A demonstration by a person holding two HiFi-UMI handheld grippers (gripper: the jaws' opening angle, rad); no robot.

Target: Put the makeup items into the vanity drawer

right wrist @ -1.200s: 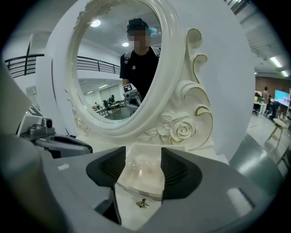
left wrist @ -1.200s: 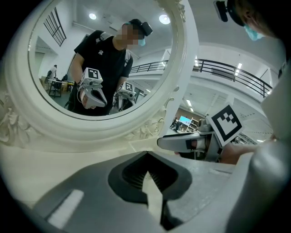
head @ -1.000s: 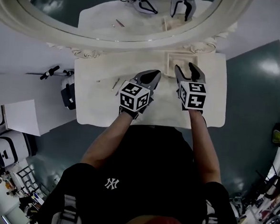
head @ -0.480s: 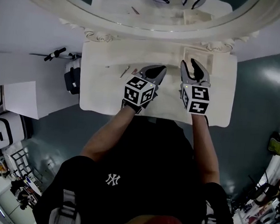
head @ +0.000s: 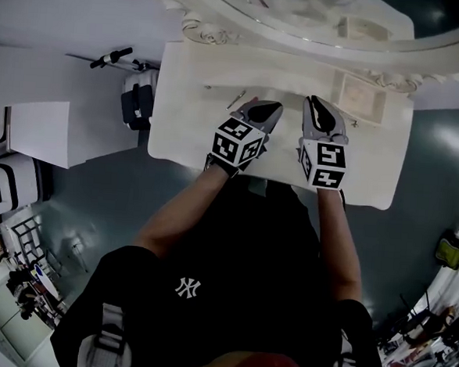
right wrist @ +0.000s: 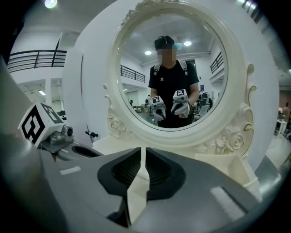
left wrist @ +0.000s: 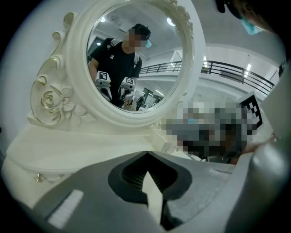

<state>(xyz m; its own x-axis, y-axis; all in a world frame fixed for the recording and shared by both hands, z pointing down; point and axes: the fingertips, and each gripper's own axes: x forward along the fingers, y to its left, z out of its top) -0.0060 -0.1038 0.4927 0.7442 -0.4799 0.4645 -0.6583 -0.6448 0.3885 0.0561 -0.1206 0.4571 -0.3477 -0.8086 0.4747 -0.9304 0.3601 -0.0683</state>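
Observation:
The white vanity table point(head: 187, 133) stands under its round mirror point(right wrist: 175, 73). A thin makeup stick point(head: 237, 99) lies on the tabletop, just left of my left gripper point(head: 267, 109). That gripper point(left wrist: 145, 154) is shut and empty, its tips touching. My right gripper point(head: 317, 105) hovers beside it, left of a small open-topped cream box point(head: 363, 94). The jaws of the right gripper point(right wrist: 143, 150) have just been closing; only a thin slit is left between them, with nothing in it. The box point(right wrist: 236, 170) shows at lower right in the right gripper view.
The carved mirror frame point(left wrist: 50, 98) rises at the table's back edge. A white cabinet point(head: 37, 130) and a dark bag point(head: 139, 102) stand on the floor left of the table. The person's body is against the table's front edge.
Both grippers have moved left across the tabletop, the right one away from the cream box. The right jaws have gone from wide open to nearly together.

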